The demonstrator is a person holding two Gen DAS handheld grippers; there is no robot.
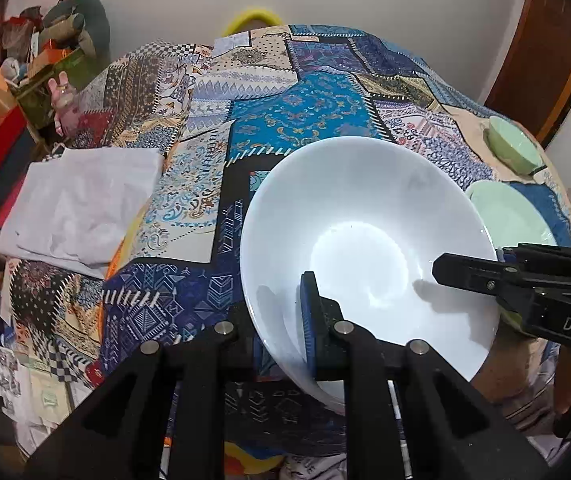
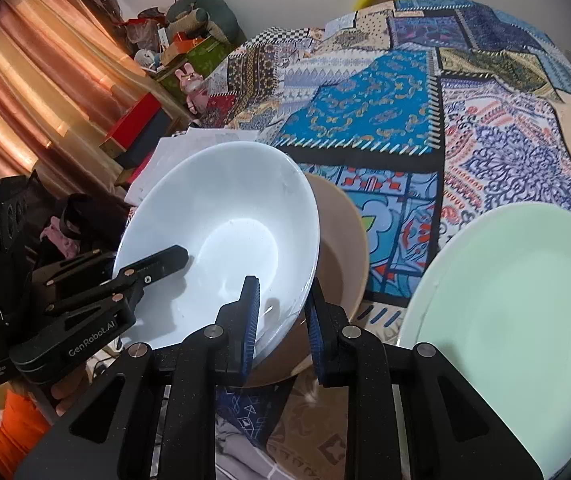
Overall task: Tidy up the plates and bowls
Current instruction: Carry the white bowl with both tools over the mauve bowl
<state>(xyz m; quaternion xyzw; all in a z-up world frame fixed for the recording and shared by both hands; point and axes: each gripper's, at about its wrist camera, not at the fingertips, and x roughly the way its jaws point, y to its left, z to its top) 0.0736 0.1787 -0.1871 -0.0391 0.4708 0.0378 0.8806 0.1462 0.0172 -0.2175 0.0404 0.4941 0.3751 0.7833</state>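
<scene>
A large white bowl is held tilted between both grippers. My left gripper is shut on its near rim, one blue pad inside the bowl and the other finger behind the wall. My right gripper is shut on the opposite rim, with the rim between its blue pads. Each gripper shows in the other's view: the right gripper, the left gripper. A tan bowl sits directly under the white bowl's lowered side. A pale green plate lies to the right, and a small green bowl lies beyond it.
A patchwork cloth covers the table. A crumpled white cloth lies at the left. Boxes, toys and an orange curtain crowd the room's left side. A wooden door stands at the back right.
</scene>
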